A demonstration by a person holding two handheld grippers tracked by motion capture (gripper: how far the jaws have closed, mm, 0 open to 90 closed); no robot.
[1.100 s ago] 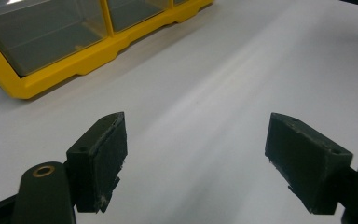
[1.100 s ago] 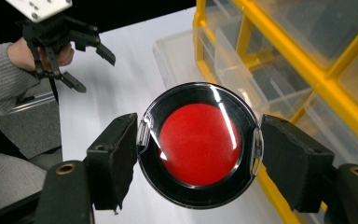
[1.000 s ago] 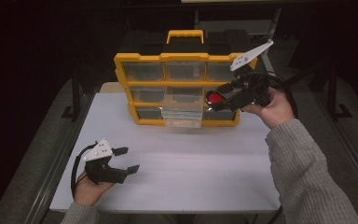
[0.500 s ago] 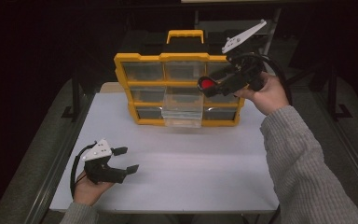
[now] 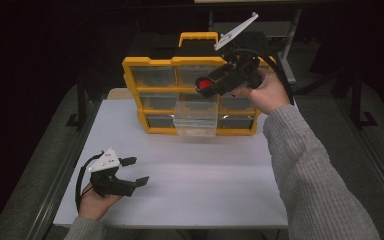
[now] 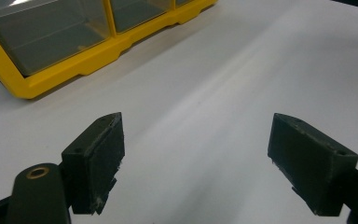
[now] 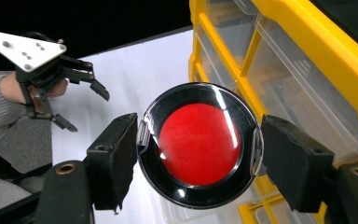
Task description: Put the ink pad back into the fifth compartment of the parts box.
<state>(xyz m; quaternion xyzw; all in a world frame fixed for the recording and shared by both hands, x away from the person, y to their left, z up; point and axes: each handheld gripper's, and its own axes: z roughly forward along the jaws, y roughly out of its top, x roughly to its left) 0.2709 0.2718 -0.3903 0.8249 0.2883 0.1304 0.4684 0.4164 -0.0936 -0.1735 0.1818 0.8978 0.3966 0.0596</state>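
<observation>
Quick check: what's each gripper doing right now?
Left gripper: open, empty, low over the table.
Right gripper: shut on a round red-and-black case.

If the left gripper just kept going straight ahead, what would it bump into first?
Probably the yellow organizer. The left gripper rests open on the white table, with bare tabletop ahead of its jaws. The organizer's bottom drawers lie ahead and a bit to one side, so it might slide past.

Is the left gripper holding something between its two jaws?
No, the left gripper is open, and between its jaws the left gripper view shows just the bare white table.
</observation>
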